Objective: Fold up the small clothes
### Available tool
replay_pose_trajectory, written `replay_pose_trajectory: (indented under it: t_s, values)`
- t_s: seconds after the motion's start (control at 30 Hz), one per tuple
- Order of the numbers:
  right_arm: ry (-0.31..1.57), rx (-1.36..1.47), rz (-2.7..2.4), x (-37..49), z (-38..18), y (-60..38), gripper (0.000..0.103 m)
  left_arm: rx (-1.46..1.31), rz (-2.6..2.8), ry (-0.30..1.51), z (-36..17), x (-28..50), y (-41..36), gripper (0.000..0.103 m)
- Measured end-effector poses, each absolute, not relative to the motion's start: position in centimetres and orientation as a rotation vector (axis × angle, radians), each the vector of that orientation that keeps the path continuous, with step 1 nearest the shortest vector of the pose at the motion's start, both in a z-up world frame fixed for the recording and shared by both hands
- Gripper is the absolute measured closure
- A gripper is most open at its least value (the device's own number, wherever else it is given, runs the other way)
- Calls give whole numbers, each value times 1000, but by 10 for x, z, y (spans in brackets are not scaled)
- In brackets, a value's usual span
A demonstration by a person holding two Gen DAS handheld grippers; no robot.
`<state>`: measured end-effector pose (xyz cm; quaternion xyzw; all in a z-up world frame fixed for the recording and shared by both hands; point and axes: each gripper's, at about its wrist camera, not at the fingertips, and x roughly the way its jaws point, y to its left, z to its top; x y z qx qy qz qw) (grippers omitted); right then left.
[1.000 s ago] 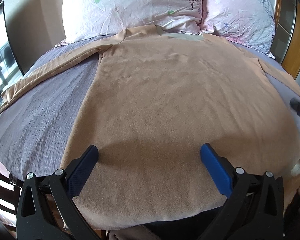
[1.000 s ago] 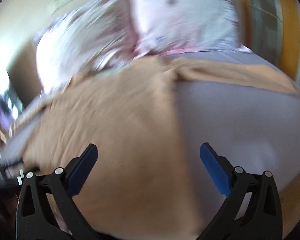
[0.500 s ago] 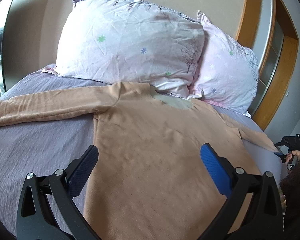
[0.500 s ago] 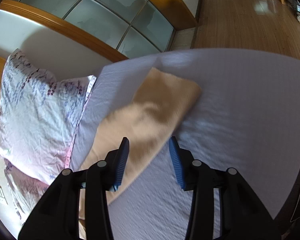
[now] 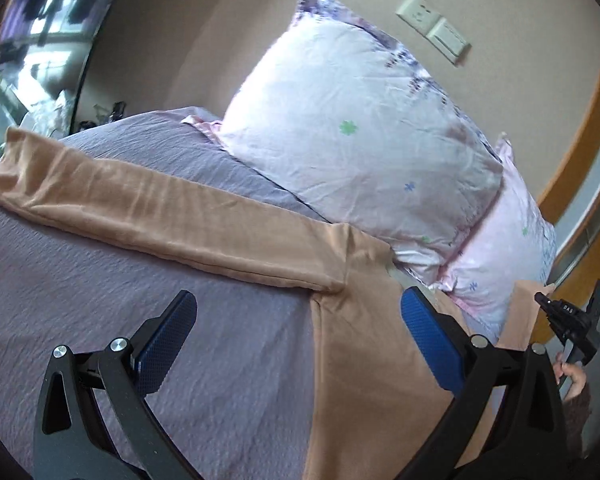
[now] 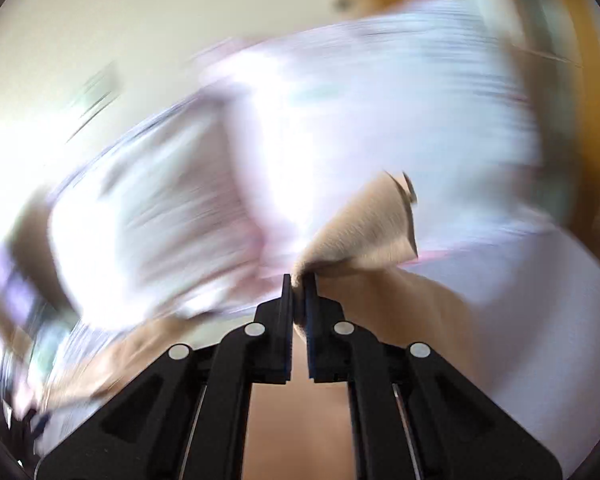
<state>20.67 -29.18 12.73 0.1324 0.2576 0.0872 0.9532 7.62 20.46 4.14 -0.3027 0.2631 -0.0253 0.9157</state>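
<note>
Left wrist: left tongs [image 5: 296, 334] agape | right tongs [image 6: 298, 286] pinch shirt [image 5: 364, 360] | two pillows [image 5: 356, 148]

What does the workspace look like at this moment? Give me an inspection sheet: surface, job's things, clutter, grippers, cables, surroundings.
Surface: bed with a lilac sheet, lightly wrinkled.
Job's things: tan long-sleeved top lying on the sheet; its left sleeve stretched out flat; right sleeve cuff lifted off the bed.
Clutter: two floral pillows at the head, overlapping the top's collar.
Grippers: left gripper open, empty, over the armpit area; right gripper shut on the right sleeve cuff; that view is motion-blurred.
Cables: nothing seen.
Surroundings: beige wall with a socket and switch plate, wooden-framed glass panels on the right, window on the left.
</note>
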Motion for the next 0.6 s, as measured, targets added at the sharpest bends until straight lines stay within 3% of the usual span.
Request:
replay_pose_trajectory:
  t_s: [0.1, 0.2, 0.27, 0.33, 0.4, 0.6]
  values:
    - [629, 161, 394, 238, 104, -184, 98, -670, 10, 563, 38, 77, 227, 1]
    - [848, 37, 579, 258, 57, -91, 88, -702, 99, 585, 34, 77, 252, 2]
    - [931, 26, 647, 250, 42, -69, 74, -737, 149, 595, 31, 75, 271, 8]
    - [891, 36, 671, 236, 49, -74, 41, -769, 203, 603, 28, 74, 290, 15]
    - [814, 70, 641, 229, 67, -94, 30, -804, 262, 612, 22, 76, 311, 19]
    - [771, 171, 574, 216, 82, -155, 22, -974, 354, 642, 3, 78, 356, 35]
